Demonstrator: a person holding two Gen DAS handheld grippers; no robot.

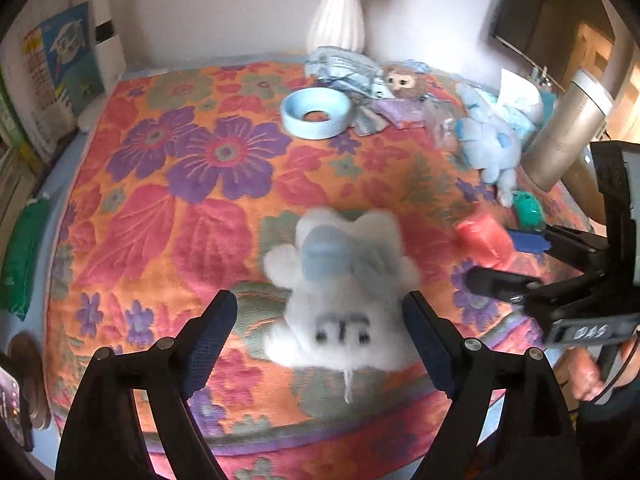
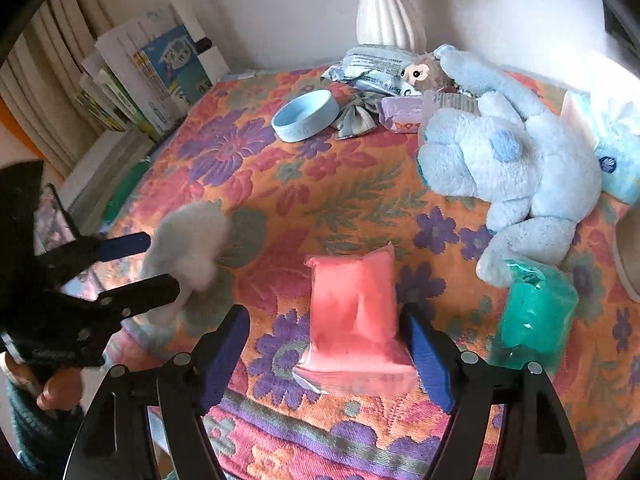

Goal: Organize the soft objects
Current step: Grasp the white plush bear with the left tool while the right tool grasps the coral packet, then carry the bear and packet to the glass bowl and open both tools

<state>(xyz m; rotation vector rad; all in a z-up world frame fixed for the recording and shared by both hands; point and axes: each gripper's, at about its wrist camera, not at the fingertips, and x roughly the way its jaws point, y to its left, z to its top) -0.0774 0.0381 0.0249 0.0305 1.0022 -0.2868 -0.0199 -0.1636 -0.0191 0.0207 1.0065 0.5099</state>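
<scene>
A small white plush toy (image 1: 340, 292) lies on the flowered cloth (image 1: 180, 208), blurred, between the wide-apart fingers of my left gripper (image 1: 320, 308); neither pad presses on it. The right wrist view has the same white toy (image 2: 192, 244) and left gripper (image 2: 158, 264) at the left. A pink soft packet (image 2: 356, 312) lies between the fingers of my right gripper (image 2: 324, 320), which stands open; its right pad is close to the packet's edge and its left pad is well apart. In the left wrist view the pink packet (image 1: 484, 240) lies by the right gripper (image 1: 496, 258).
A big light-blue plush animal (image 2: 512, 160) and a green packet (image 2: 536, 316) lie at the right. Further back are a blue bowl (image 2: 304, 116), tissue packs, a small brown toy (image 2: 420, 72) and a white vase (image 2: 388, 12). Books (image 2: 160, 76) stand at the left. A metal cylinder (image 1: 568, 132) stands right.
</scene>
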